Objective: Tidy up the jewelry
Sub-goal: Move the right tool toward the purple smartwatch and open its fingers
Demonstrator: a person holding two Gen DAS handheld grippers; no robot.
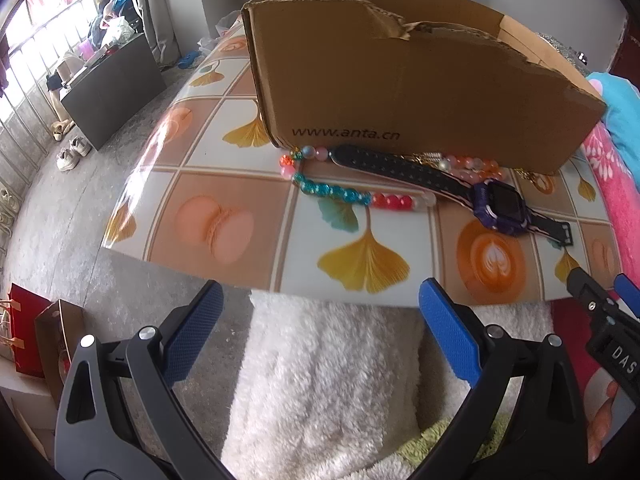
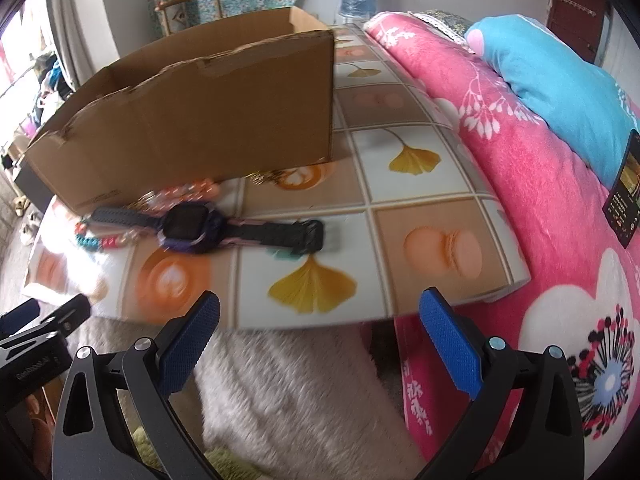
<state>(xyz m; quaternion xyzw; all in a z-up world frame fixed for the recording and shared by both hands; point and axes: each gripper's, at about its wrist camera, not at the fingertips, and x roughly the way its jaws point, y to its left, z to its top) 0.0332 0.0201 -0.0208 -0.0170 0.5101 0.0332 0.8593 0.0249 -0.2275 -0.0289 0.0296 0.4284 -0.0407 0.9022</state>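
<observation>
On the surface [image 1: 240, 184], against the near wall of one torn cardboard box [image 1: 400, 92]: at left, round glossy beads [image 1: 344, 194], teal then red; right of them, one watch [image 1: 500, 204], purple case, black perforated strap. Left gripper [image 1: 320, 332] and right gripper [image 2: 320, 334]: blue textured fingers [image 2: 450, 340] spread wide, holding nothing.

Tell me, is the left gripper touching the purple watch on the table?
Apart. The left wrist view shows the left gripper open, at the table edge, with bare patterned tabletop between its fingertips and the purple watch.
</observation>
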